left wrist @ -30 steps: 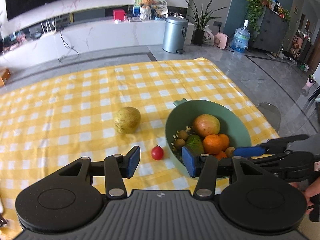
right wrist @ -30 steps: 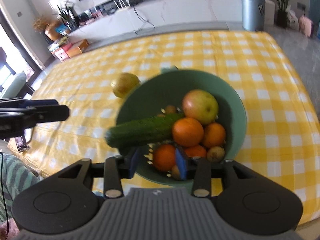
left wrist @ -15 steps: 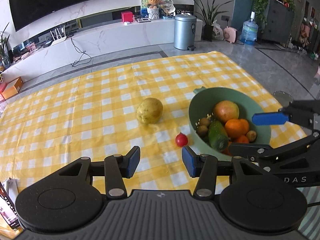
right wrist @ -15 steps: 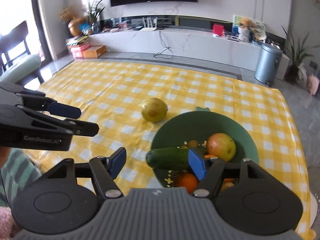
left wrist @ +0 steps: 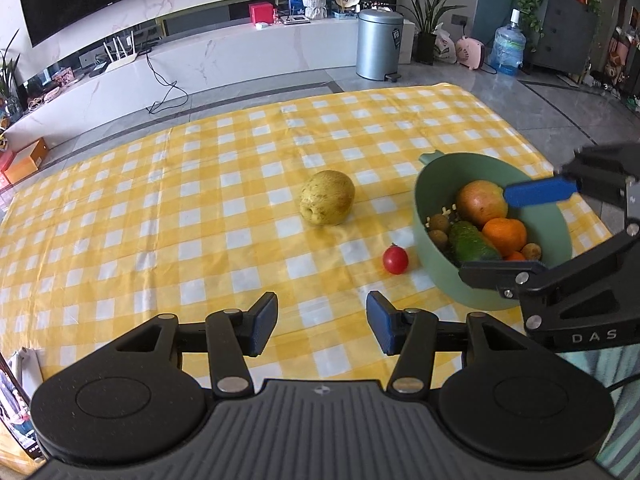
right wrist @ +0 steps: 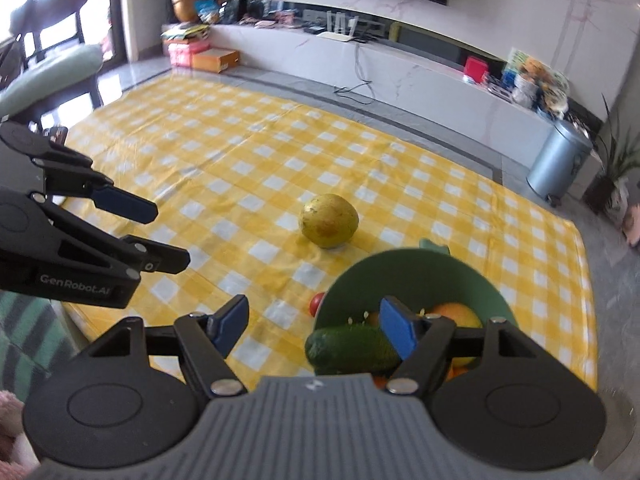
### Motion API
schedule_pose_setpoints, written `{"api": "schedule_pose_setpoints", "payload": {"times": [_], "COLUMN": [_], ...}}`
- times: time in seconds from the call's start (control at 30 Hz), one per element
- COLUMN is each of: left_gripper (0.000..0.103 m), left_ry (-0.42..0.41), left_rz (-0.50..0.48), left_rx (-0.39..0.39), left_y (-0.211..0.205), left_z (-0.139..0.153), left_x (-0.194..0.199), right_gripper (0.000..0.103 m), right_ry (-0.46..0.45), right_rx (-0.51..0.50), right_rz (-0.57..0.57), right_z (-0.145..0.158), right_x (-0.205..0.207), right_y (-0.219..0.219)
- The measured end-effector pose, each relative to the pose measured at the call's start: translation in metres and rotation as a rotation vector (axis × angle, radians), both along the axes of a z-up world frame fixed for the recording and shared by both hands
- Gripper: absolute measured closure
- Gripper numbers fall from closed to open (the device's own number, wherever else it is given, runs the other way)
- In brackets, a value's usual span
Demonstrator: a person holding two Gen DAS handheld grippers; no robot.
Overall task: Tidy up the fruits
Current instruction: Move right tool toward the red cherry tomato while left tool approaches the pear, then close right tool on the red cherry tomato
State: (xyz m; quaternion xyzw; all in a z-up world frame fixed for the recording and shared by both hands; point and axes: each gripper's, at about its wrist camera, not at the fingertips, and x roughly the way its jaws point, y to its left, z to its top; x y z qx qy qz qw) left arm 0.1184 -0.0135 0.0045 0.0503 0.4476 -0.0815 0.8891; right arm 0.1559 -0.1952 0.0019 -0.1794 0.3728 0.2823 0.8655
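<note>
Having been let go, the cucumber (right wrist: 352, 350) is now seen lying in the green bowl (left wrist: 430, 196) among the oranges and apple, and the right gripper (right wrist: 314, 330), whose jaws have just been opening, is left spread and empty. The left gripper (left wrist: 322, 322) has also been opened further, with nothing between its pads. Two fruits are still left out on the worktop (left wrist: 160, 216): the yellow pear (left wrist: 327, 203) and, just beside the bowl, the small tomato (left wrist: 395, 259), judged the likely next pick.

Cherry tomato (right wrist: 317, 302) half hidden behind the green bowl (right wrist: 404, 268), cucumber (right wrist: 352, 348) partly covered by a blue pad, lower oranges (left wrist: 514, 256) mostly buried, shelf clutter blurred.
</note>
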Motion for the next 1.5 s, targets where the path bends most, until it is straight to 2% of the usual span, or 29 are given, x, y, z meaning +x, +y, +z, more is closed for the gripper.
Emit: {"api": "schedule_pose_setpoints", "payload": {"times": [0.17,0.27,0.37,0.6,0.67,0.87,1.03,1.2,1.4,1.5], "left_gripper": [0.035,0.03,0.028,0.028,0.028,0.028,0.028,0.028,0.028,0.028], "left_ry": [0.023,0.019,0.021,0.017,0.009,-0.009,-0.003,0.014,0.029,0.031], "left_rz": [0.006,0.007,0.012,-0.001,-0.001,-0.031,-0.042,-0.033,-0.042,-0.042], "left_rx": [0.004,0.004,-0.012,-0.047,-0.063,-0.082,-0.109,-0.135,-0.159,-0.167], "left_y": [0.01,0.017,0.026,0.035,0.037,0.038,0.044,0.051,0.054,0.055], "left_z": [-0.008,-0.011,-0.015,-0.03,-0.034,-0.05,-0.058,-0.067,-0.072,-0.073], "left_x": [0.013,0.021,0.028,0.043,0.047,0.051,0.054,0.058,0.06,0.06], "right_gripper": [0.033,0.033,0.034,0.049,0.056,0.06,0.064,0.064,0.064,0.07], "right_ry": [-0.032,-0.026,-0.018,0.035,0.072,0.221,0.298,0.343,0.386,0.401], "right_rx": [-0.084,-0.117,-0.154,-0.301,-0.349,-0.476,-0.547,-0.635,-0.67,-0.694], "right_rz": [0.127,0.204,0.288,0.435,0.462,0.498,0.519,0.518,0.52,0.522], "right_z": [-0.001,-0.003,-0.006,-0.023,-0.03,-0.054,-0.072,-0.092,-0.106,-0.113], "right_x": [0.013,0.025,0.034,0.058,0.066,0.088,0.101,0.109,0.118,0.12], "right_y": [0.022,0.034,0.045,0.067,0.072,0.091,0.105,0.113,0.119,0.121]}}
